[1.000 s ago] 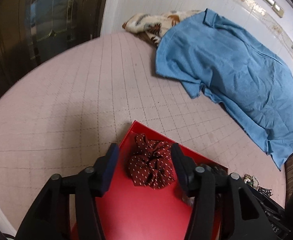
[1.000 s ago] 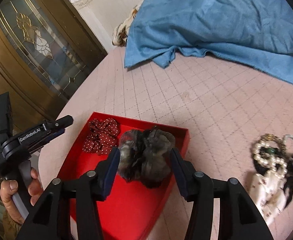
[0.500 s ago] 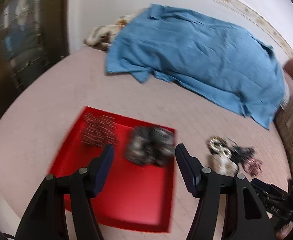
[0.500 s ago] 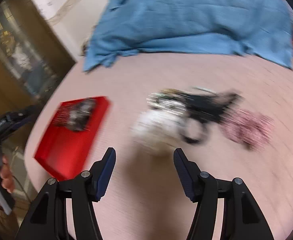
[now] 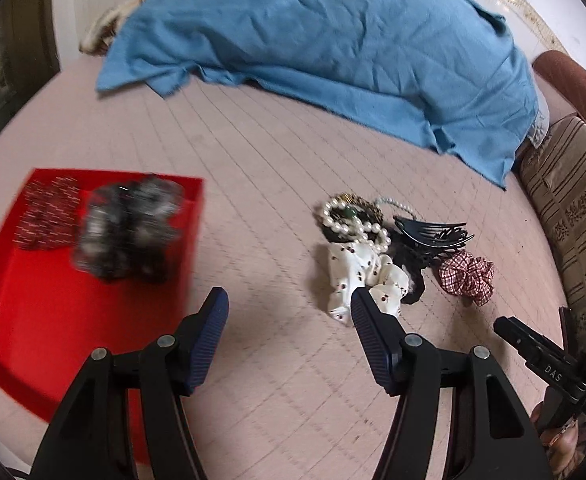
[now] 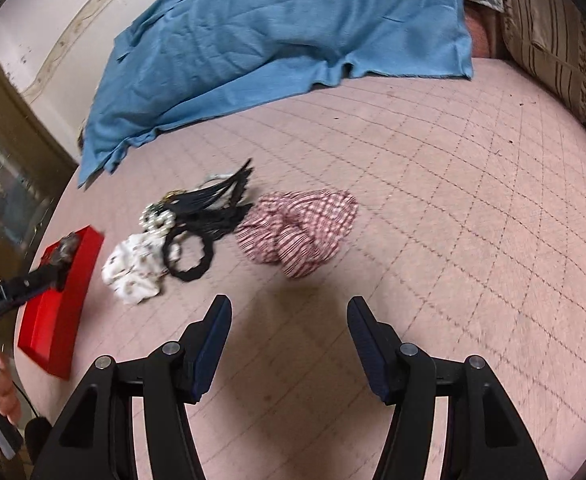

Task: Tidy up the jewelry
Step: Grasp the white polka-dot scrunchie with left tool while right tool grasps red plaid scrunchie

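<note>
Two scrunchies already lie in the shallow red tray [image 5: 9,304], so it seems the collecting place; beyond, a rumpled blue cloth [image 5: 333,40] covers the pink quilted bed [image 5: 277,148]. The unsorted heap sits well apart: red checked scrunchie [image 6: 299,230], white printed scrunchie [image 5: 363,276], black comb clip [image 5: 433,234], pearl strand [image 5: 351,226]. Left gripper [image 5: 289,320] and right gripper [image 6: 289,322] hover spread and empty, nothing blocking.

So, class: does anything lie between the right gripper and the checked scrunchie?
Nothing visible does. The right gripper is open and empty, and only bare pink quilt lies between it and the checked scrunchie. The black hair tie sits off to the side.
</note>
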The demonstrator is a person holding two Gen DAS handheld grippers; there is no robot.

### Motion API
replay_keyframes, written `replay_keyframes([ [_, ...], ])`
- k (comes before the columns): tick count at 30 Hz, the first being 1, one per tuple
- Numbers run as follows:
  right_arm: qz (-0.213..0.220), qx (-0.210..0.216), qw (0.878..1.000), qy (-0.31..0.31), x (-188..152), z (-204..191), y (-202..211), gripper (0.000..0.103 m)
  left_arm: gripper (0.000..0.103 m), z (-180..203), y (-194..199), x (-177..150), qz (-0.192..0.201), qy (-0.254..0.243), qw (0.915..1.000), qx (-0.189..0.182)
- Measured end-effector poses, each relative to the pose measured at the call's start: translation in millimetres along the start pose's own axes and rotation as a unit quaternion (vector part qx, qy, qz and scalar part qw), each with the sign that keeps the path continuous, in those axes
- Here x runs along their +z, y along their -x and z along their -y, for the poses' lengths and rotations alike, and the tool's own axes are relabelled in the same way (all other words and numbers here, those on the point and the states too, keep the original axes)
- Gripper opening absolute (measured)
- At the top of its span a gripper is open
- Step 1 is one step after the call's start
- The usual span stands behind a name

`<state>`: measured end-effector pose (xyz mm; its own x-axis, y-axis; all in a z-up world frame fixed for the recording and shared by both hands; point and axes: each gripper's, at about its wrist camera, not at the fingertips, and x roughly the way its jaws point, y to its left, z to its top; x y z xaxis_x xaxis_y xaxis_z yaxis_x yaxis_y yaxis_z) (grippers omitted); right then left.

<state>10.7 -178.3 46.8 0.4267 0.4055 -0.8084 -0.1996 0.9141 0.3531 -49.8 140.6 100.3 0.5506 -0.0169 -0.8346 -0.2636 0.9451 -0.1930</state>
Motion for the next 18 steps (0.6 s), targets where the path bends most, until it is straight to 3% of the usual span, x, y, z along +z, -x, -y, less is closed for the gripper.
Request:
replay_keyframes([
  [9,0.013,0.013,0.999,-0.029,30,9,-26,0.065,0.063,9,-60,11,-0.042,0.030,0.9984,-0.024],
  [18,0.012,0.012,0.998,-0.059,41,14,-43,0.065,0.063,17,-86,13,-0.053,0.037,0.9973,-0.035],
])
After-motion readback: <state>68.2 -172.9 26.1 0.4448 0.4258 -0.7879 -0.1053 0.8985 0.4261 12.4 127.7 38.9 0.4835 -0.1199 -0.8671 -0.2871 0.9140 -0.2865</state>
